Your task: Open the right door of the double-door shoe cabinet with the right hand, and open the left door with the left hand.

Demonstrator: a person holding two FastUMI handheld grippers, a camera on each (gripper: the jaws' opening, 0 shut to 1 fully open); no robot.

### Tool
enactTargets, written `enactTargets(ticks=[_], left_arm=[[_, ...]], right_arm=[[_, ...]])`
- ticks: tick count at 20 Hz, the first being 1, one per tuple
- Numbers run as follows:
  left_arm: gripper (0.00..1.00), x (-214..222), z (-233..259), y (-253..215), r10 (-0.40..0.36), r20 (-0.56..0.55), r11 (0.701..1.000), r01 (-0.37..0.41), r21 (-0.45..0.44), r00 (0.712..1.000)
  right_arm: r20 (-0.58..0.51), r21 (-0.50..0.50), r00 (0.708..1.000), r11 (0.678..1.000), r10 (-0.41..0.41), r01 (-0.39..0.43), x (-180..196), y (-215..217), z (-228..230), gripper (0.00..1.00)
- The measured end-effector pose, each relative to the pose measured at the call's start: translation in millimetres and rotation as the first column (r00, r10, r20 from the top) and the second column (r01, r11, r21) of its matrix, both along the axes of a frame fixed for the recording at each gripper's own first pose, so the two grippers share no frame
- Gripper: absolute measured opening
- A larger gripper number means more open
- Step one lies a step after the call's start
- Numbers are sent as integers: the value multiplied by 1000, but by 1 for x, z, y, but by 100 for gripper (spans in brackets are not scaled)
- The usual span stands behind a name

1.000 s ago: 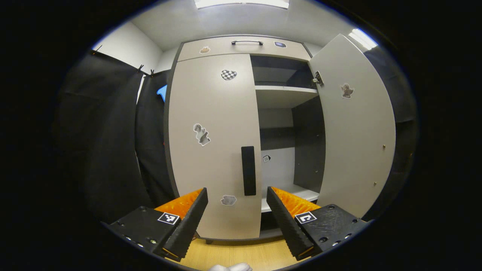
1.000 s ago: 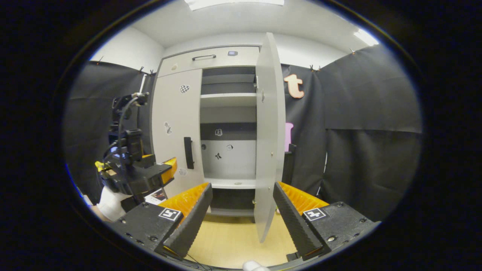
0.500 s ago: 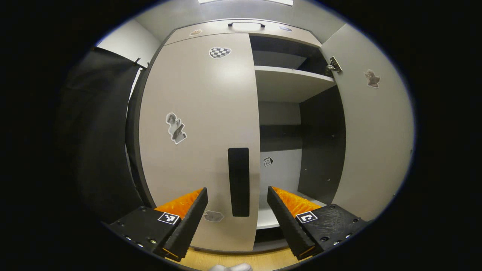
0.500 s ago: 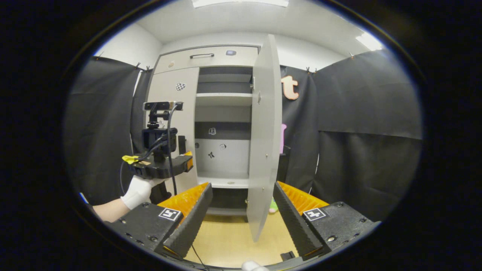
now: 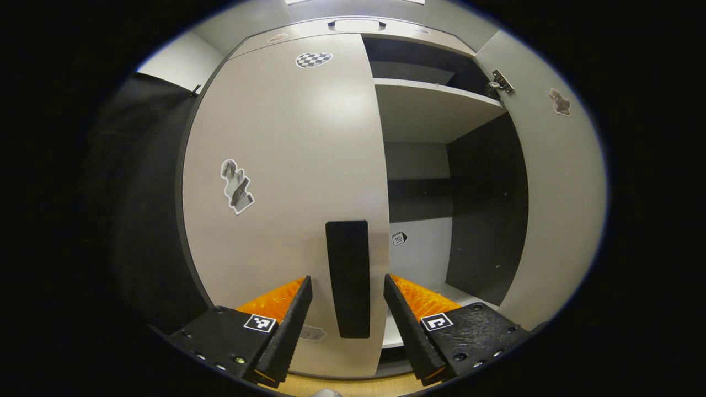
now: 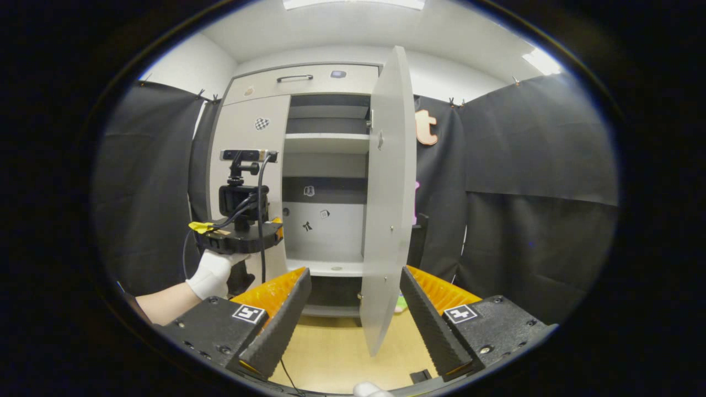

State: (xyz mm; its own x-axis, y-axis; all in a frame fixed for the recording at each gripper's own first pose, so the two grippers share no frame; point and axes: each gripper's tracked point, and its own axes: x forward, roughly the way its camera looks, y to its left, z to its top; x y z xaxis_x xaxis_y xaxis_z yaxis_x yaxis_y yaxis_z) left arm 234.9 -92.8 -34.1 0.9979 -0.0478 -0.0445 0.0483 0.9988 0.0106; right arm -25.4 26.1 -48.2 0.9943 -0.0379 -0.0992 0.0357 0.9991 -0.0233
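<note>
The shoe cabinet's left door (image 5: 287, 165) is closed, pale grey with stickers, and its black vertical handle (image 5: 347, 278) stands between the fingers of my left gripper (image 5: 347, 309), which is open with a finger on each side, not touching. The right door (image 5: 551, 209) is swung open, baring shelves (image 5: 436, 105). In the right gripper view the right door (image 6: 389, 209) stands edge-on ahead, and my right gripper (image 6: 356, 300) is open and back from it, holding nothing. The left gripper (image 6: 240, 237), held by a gloved hand (image 6: 212, 273), sits at the left door (image 6: 248, 149).
A drawer with a dark handle (image 6: 295, 78) tops the cabinet. Black cloth walls (image 6: 524, 193) flank it on both sides. Wooden floor (image 6: 336, 353) lies in front. The open right door juts into the room.
The left gripper has moved in close to the left door, so the handle now lies between its fingers, which have narrowed slightly. The right gripper has barely moved.
</note>
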Motion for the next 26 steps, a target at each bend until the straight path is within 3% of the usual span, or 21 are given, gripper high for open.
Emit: enactTargets(ticks=[2,4,5,7,8,9,10,14,17,26], left_arm=[[78,6,-5,2,6,-21,1000,-6,5,1000],[67,5,-4,-3,-13,-19,1000,13,-9,1000],[54,6,-6,-4,-14,-25,1000,14,-3,1000],[42,5,-6,0,7,-23,1000,-6,27,1000],[42,5,-6,0,3,-20,1000,-3,21,1000],[32,6,-7,1,-4,-30,1000,4,7,1000],[29,5,-7,1,-9,-36,1000,9,-3,999],[22,-1,-6,1,-31,-39,999,30,-23,999],[22,-9,-5,2,-64,-34,998,63,-26,997],[22,-51,-2,14,-65,-42,997,64,-38,997]], right_arm=[[1,-1,1000,1000,4,-4,1,1,0,100],[1,-3,1000,1000,5,-5,1,0,0,100],[-2,-4,1000,1000,4,-4,1,-1,-1,100],[-7,2,1000,1000,6,-6,2,-2,-2,100],[-8,5,1000,1000,6,-6,2,-2,-2,100],[-9,5,1000,1000,8,-8,2,-2,-3,100],[-9,4,1000,1000,10,-10,2,-1,-3,100],[-13,-3,1000,1000,22,-22,0,2,-5,100],[-8,-2,999,999,46,-46,-1,8,-5,100],[-7,16,995,995,101,-101,-12,11,-10,100]])
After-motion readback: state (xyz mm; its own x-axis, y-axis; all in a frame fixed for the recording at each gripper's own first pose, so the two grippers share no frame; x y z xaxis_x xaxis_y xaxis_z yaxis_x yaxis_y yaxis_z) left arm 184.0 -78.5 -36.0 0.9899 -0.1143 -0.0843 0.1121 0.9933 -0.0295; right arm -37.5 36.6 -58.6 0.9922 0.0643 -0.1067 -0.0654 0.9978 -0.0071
